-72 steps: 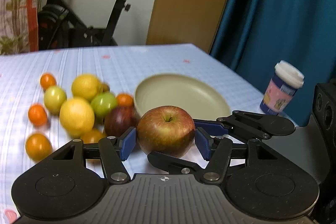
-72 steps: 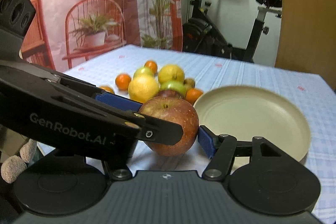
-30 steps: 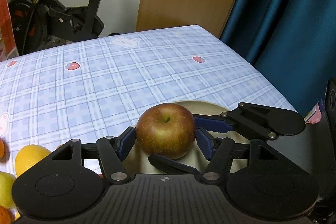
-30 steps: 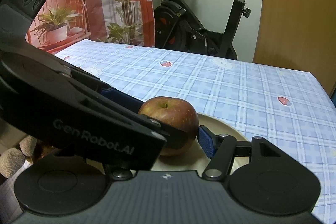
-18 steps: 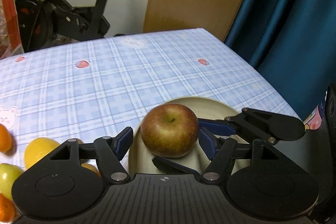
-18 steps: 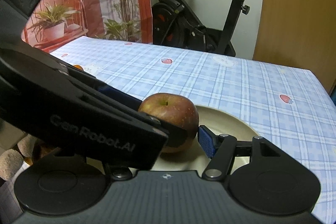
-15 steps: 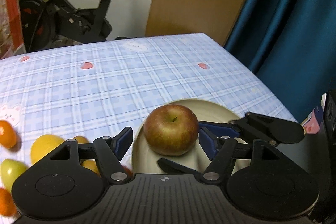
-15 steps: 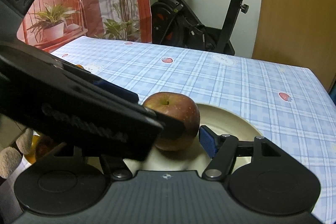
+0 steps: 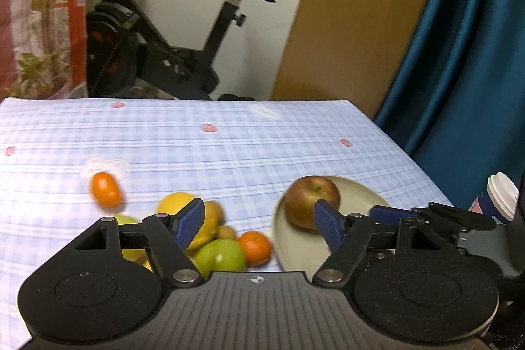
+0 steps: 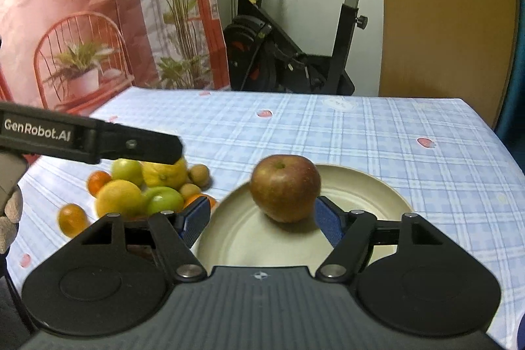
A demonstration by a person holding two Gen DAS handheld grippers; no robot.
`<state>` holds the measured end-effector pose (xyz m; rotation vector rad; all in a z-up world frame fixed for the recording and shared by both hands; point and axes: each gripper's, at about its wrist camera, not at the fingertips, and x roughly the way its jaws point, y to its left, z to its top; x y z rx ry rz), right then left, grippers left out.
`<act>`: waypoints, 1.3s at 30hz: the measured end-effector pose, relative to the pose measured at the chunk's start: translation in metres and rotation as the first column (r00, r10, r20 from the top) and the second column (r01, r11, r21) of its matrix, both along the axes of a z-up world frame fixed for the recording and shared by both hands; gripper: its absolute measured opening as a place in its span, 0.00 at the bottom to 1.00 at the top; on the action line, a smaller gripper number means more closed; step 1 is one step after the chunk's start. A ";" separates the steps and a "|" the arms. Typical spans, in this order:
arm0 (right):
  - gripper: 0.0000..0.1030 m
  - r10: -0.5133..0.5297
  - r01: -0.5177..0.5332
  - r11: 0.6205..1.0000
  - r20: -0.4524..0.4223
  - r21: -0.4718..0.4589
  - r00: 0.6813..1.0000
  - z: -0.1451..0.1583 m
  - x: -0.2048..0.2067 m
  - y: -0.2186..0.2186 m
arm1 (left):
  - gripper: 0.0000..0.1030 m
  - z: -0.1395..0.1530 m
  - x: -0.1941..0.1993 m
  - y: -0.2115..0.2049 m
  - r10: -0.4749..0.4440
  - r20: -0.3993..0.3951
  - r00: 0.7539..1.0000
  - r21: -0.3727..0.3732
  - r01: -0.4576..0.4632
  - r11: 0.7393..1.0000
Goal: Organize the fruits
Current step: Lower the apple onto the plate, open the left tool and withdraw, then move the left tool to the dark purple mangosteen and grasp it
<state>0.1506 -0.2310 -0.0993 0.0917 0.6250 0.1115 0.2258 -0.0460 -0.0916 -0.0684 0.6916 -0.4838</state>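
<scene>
Round red-green apple [image 10: 284,188] rests on cream plate [image 10: 367,186]; both our tools [image 9: 259,223] [image 10: 262,220] opening, empty; next, loose fruit pile [image 10: 144,186].

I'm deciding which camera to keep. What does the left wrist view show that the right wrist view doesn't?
Only the left wrist view shows the white-lidded paper cup and teal curtain. Only the right wrist view shows the printed backdrop with a red chair and a gloved fingertip. Both show the red apple on the cream plate, the loose citrus pile and the exercise bike.
</scene>
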 end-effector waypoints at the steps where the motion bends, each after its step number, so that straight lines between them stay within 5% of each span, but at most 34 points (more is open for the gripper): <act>1: 0.70 0.000 0.000 1.000 0.005 0.007 1.000 0.002 -0.003 0.002 | 0.73 0.001 -0.002 0.005 0.008 -0.001 1.000 0.000 -0.008 1.000; 12: 0.70 0.061 -0.062 0.998 0.044 0.016 0.997 0.008 -0.023 0.034 | 0.73 0.001 -0.022 0.060 0.131 0.001 0.991 0.034 -0.131 0.991; 22: 0.70 0.142 -0.142 0.990 0.027 -0.006 0.989 -0.007 -0.028 0.055 | 0.72 -0.007 -0.030 0.067 0.139 0.010 0.990 0.014 -0.139 0.990; 28: 0.69 0.248 -0.246 0.962 -0.002 -0.121 0.969 -0.016 -0.021 0.066 | 0.72 -0.009 -0.032 0.066 0.163 0.016 0.987 -0.015 -0.162 0.987; 33: 0.66 0.350 -0.349 0.917 -0.033 -0.192 0.936 -0.021 -0.004 0.078 | 0.72 -0.010 -0.031 0.065 0.161 0.012 0.987 -0.006 -0.161 0.987; 39: 0.50 0.409 -0.409 0.896 -0.038 -0.173 0.912 -0.025 0.017 0.090 | 0.72 -0.013 -0.035 0.062 0.140 0.006 0.990 0.002 -0.140 0.990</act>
